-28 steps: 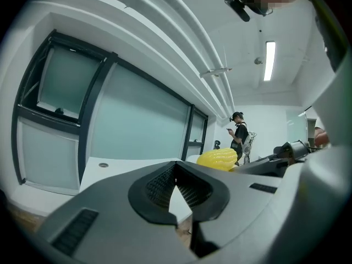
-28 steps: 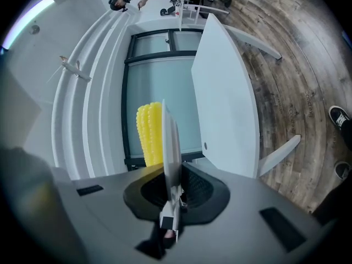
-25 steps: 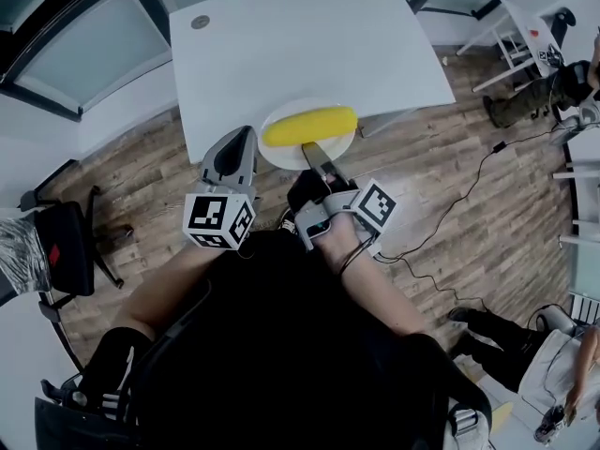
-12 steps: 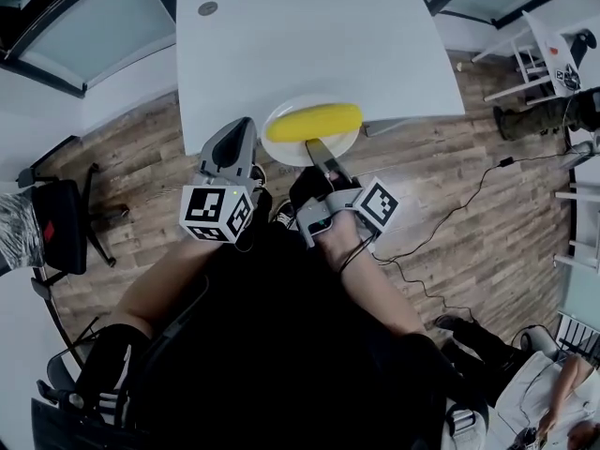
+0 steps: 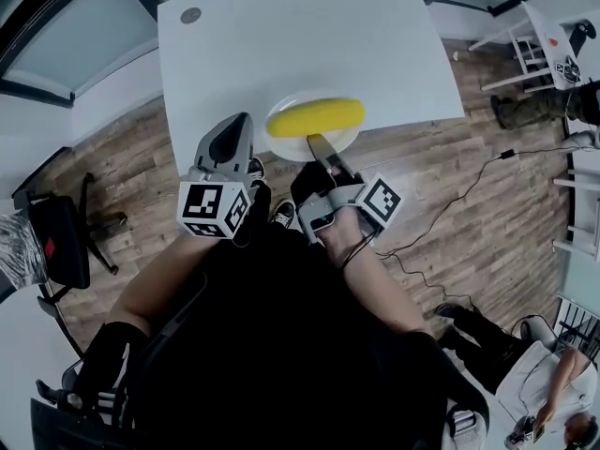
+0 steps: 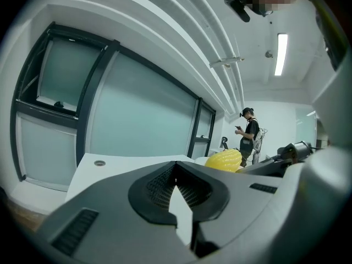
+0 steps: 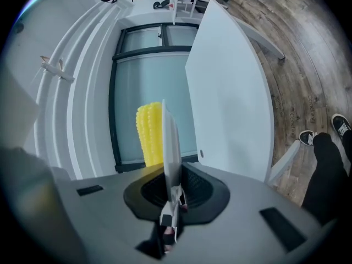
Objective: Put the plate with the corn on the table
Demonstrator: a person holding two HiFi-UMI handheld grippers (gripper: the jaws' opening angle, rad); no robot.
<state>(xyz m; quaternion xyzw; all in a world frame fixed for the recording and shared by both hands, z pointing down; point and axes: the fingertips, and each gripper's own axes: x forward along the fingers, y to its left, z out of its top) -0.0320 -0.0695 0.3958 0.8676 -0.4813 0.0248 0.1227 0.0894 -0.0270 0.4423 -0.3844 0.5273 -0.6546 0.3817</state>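
Note:
A white plate [image 5: 330,140] carries a yellow corn cob [image 5: 315,116] and lies across the near edge of the white table [image 5: 300,36], partly over the floor. I cannot tell if it rests on the tabletop. My right gripper [image 5: 315,142] is shut on the plate's near rim. In the right gripper view the plate [image 7: 168,142] shows edge-on between the jaws of the right gripper [image 7: 166,172], with the corn [image 7: 149,133] on its left. My left gripper [image 5: 240,123] is just left of the plate, shut and holding nothing. The left gripper [image 6: 177,176] sees the corn [image 6: 224,160] to its right.
The table has a round grommet [image 5: 190,14] at its far left corner. A black office chair [image 5: 58,242] stands on the wooden floor at the left. A cable [image 5: 450,204] trails across the floor on the right. White furniture [image 5: 534,36] stands at the top right. A person [image 6: 250,133] stands far off.
Both grippers and the plate have moved slightly forward, so the plate reaches a little farther over the table edge. The grip on the plate is unchanged.

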